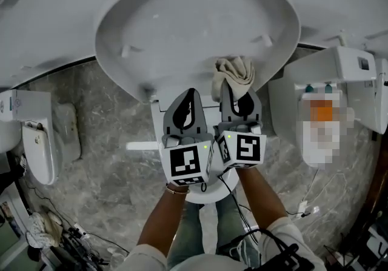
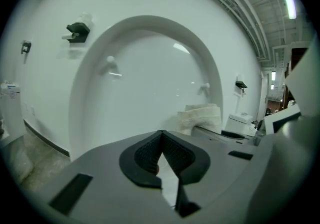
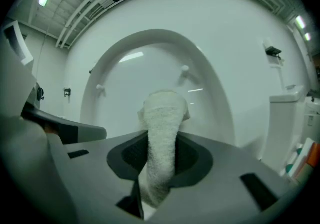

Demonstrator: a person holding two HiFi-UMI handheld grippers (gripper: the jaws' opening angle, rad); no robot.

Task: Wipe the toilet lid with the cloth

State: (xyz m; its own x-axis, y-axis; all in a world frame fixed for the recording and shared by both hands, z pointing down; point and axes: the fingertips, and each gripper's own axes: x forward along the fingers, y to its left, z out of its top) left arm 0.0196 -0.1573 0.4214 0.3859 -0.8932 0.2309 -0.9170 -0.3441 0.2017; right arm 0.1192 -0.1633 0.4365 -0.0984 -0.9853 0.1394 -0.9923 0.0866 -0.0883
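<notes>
**Up close: cloth held at the raised lid's lower right**

Upright against the white wall stands the white oval plastic toilet lid (image 1: 182, 21), its inner face turned to the person and two small white bumpers (image 1: 127, 51) projecting from it. The right gripper (image 1: 234, 99) has its jaws clamped on a crumpled beige terry cloth (image 1: 234, 73). In the right gripper view the cloth (image 3: 163, 118) runs up between the dark pads and bulges out past their tips. The bunched end sits over the lid's lower right rim. Whether it presses on the surface cannot be told.

The left gripper (image 1: 189, 95) hangs just beside the right one, on its left, before the lid's lower edge. Its jaws are closed together with nothing between them (image 2: 161, 140).

Around them, a grey marbled floor (image 1: 109, 167) carries a second white toilet (image 1: 39, 142) at the left and a white cistern (image 1: 339, 70) at the right. Dark cables (image 1: 79, 239) trail near the person's feet. A small black fitting (image 2: 77, 30) is fixed to the wall.
</notes>
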